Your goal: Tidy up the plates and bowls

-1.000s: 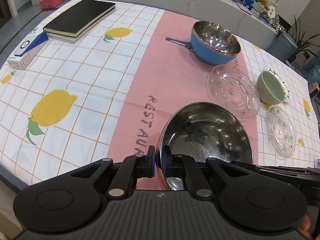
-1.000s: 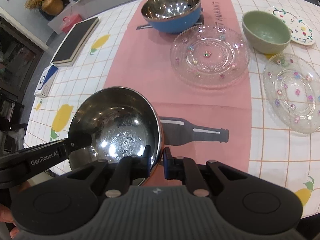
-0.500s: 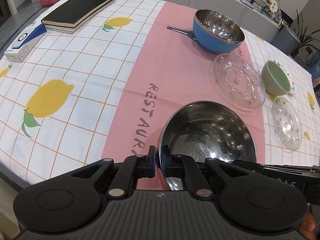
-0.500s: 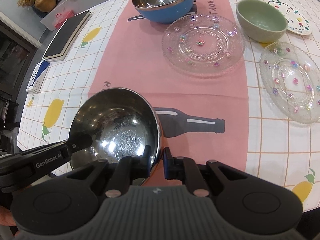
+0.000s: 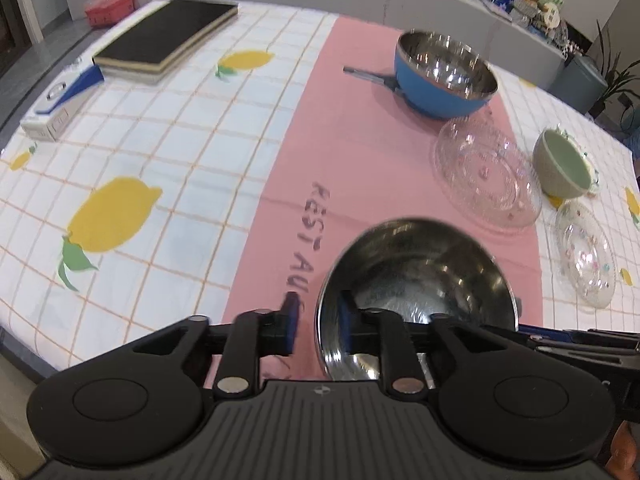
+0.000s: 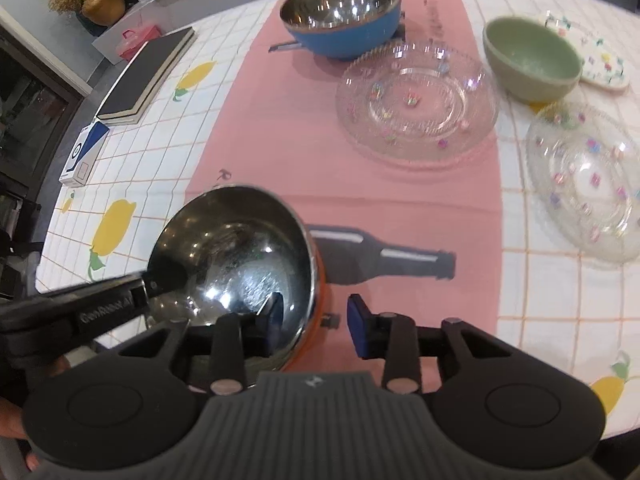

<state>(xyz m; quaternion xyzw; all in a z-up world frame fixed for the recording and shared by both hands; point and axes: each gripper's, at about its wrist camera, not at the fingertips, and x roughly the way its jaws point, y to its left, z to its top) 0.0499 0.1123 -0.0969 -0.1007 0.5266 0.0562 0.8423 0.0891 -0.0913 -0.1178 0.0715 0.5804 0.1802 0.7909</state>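
A steel bowl with an orange outside (image 5: 416,276) (image 6: 236,256) sits on the pink runner near the table's front edge. My left gripper (image 5: 316,320) is open, its fingers astride the bowl's left rim. My right gripper (image 6: 314,320) is open, its fingers astride the bowl's right rim. A blue steel-lined bowl (image 5: 444,72) (image 6: 340,12) stands at the far end of the runner. A large glass plate (image 5: 484,172) (image 6: 416,100), a green bowl (image 5: 564,168) (image 6: 532,58) and a smaller glass plate (image 5: 584,252) (image 6: 584,172) lie to the right.
A black notebook (image 5: 168,38) and a blue-white box (image 5: 60,100) lie at the far left of the lemon tablecloth. A floral white plate (image 6: 600,60) sits behind the green bowl. A red box (image 5: 108,4) stands beyond the table.
Both grippers have opened and let go of the steel bowl's rim. The bowl stays in the same spot on the runner.
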